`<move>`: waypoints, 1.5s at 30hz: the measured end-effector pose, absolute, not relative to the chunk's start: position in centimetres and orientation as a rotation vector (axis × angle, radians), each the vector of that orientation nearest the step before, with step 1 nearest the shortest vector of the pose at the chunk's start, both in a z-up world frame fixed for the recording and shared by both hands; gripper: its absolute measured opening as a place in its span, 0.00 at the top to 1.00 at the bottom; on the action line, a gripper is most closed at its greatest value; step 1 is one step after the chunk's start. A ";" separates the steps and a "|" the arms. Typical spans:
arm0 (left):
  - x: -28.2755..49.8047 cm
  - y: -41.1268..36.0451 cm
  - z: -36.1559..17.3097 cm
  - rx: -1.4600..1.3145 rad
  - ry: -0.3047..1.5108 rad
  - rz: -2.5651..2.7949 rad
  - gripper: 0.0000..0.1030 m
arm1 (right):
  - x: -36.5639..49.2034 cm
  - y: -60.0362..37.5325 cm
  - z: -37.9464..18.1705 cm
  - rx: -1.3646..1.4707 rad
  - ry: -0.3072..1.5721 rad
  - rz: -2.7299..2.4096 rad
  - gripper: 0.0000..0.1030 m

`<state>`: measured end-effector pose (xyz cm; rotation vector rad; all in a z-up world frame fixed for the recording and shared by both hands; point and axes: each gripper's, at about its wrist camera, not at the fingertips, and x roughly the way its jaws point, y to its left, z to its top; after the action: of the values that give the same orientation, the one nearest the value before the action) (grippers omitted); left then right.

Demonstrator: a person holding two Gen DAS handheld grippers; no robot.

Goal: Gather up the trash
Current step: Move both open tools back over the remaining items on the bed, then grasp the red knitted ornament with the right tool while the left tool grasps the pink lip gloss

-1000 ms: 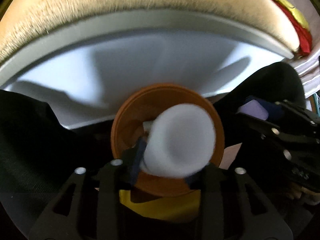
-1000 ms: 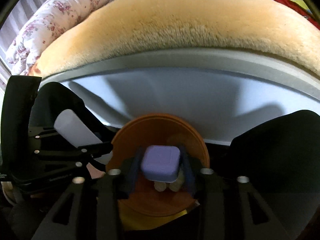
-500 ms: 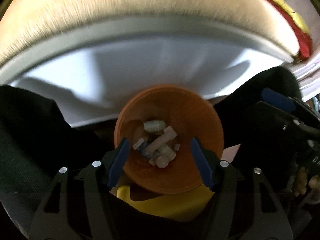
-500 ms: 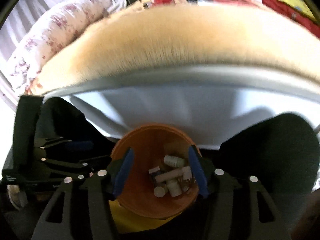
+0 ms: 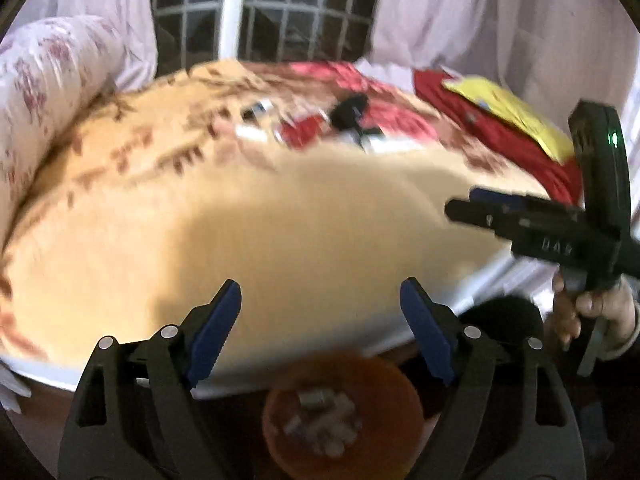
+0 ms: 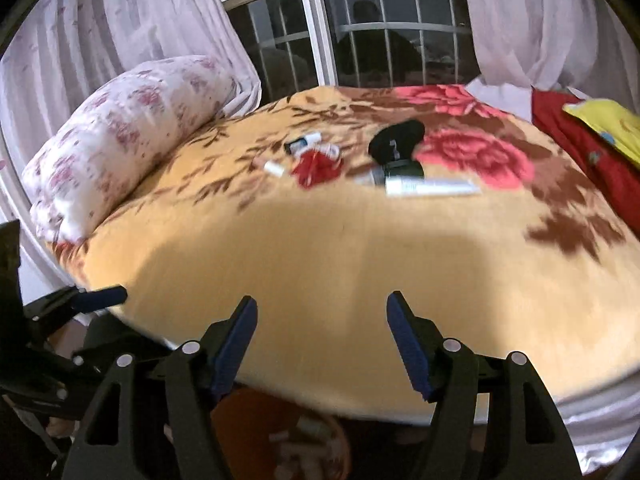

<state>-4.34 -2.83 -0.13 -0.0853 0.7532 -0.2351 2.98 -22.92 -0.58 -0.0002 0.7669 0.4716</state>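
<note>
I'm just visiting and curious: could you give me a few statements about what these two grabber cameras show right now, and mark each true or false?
1. Nothing is between the left gripper's opening jaws. True.
2. The orange bin sits on top of the bed. False: it stands below the bed's edge.
3. The right gripper holds a purple box. False: its opening jaws are empty.
4. Small items, including a white tube, lie on the floral blanket. True.
5. The bin is empty. False: pale scraps lie inside.

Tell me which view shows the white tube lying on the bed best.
The right wrist view: the white tube lies fairly sharp on the blanket, just below a black object. In the left wrist view the same clutter is far off and motion-blurred, so the tube is only a pale smear.
</note>
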 end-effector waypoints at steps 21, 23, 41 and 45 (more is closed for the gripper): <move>9.8 4.8 -3.3 -0.220 0.782 -0.032 0.20 | 23.2 -12.2 -2.6 -0.053 0.872 0.463 0.34; 9.8 4.4 -3.5 -0.197 0.782 -0.025 0.20 | 24.3 -11.7 -3.3 -0.053 0.910 0.445 0.36; 10.1 3.5 -3.9 -0.146 0.808 -0.026 0.12 | 20.4 -17.5 -1.0 0.101 0.780 0.404 0.64; 11.1 3.1 -3.3 -0.141 0.864 0.011 0.12 | 17.9 -20.7 -1.7 0.033 0.789 0.355 0.63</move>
<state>11.10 3.06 -3.31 -0.1412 0.8642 0.0113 17.90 -20.68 -1.74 0.0330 0.7888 0.3547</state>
